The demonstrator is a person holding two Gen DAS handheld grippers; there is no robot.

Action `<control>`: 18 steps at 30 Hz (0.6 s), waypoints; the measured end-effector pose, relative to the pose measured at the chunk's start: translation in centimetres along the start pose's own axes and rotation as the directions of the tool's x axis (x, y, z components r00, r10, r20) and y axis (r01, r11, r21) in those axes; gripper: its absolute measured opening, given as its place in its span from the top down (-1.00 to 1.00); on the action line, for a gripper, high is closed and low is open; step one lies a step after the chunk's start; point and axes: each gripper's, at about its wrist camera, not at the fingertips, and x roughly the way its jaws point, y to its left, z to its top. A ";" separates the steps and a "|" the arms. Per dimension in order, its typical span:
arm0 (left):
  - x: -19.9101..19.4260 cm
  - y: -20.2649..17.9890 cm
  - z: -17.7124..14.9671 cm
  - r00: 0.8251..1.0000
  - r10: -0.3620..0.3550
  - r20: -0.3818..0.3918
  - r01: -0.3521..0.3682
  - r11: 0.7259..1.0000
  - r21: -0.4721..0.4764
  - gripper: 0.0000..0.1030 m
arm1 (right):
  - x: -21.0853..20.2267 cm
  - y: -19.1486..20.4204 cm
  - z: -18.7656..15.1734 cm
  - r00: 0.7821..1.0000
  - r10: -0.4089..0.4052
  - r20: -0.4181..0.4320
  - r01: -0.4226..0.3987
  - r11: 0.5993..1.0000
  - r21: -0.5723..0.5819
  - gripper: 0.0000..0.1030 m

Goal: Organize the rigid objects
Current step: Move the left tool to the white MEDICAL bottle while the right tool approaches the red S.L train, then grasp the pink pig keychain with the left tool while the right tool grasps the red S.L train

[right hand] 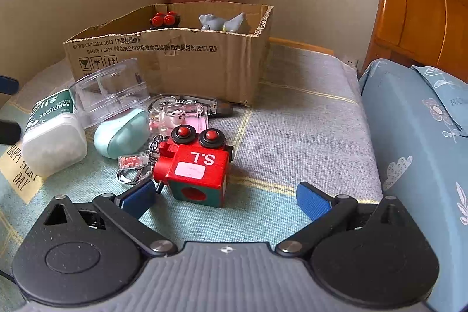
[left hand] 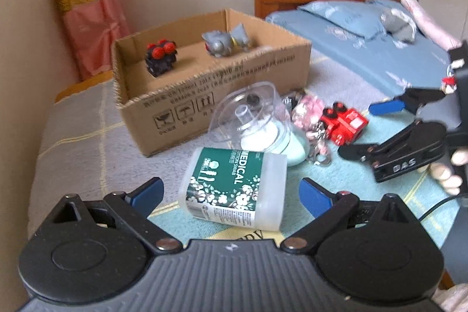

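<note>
Right wrist view: two toys [right hand: 201, 19] in one cardboard box [right hand: 187, 60].

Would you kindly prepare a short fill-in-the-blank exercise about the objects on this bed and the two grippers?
1. The black toy with red balls sits inside the brown ____ box.
2. The cotton swab container with the green label reads "____".
3. The red wooden block toy bears the white letters "____".
4. The fingers of the left gripper and right gripper are ____.

Missing words: cardboard; MEDICAL; S.L; open
</note>
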 end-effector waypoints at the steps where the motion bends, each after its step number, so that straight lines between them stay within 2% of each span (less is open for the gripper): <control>1: 0.6 0.1 0.0 1.000 -0.002 -0.007 0.002 1.000 0.007 -0.91 | 0.0 0.0 0.1 1.000 -0.001 -0.002 0.001 1.000 0.001 -1.00; 5: 2.2 0.5 0.0 0.999 -0.011 -0.041 0.012 1.000 0.027 -0.91 | 0.0 0.0 0.0 1.000 -0.001 0.005 0.001 1.000 0.001 -1.00; 9: 3.1 0.8 0.2 0.997 -0.049 -0.058 0.051 0.998 0.030 -0.86 | 0.1 0.2 0.1 1.000 -0.012 0.009 0.012 1.000 0.012 -1.00; 11: 3.5 0.9 0.3 0.996 -0.063 -0.067 0.065 0.998 0.020 -0.69 | 0.1 0.3 0.2 1.000 -0.022 0.015 0.021 1.000 0.018 -0.95; 14: 3.6 0.5 0.3 0.995 -0.063 -0.074 0.065 0.998 0.021 -0.65 | 0.0 0.9 0.6 0.999 -0.022 0.025 0.021 1.000 0.015 -0.64; 18: 3.3 0.4 0.1 0.996 -0.046 -0.074 0.047 0.999 0.012 -0.65 | -0.2 2.1 0.8 0.999 -0.004 0.033 0.004 1.000 -0.021 -0.10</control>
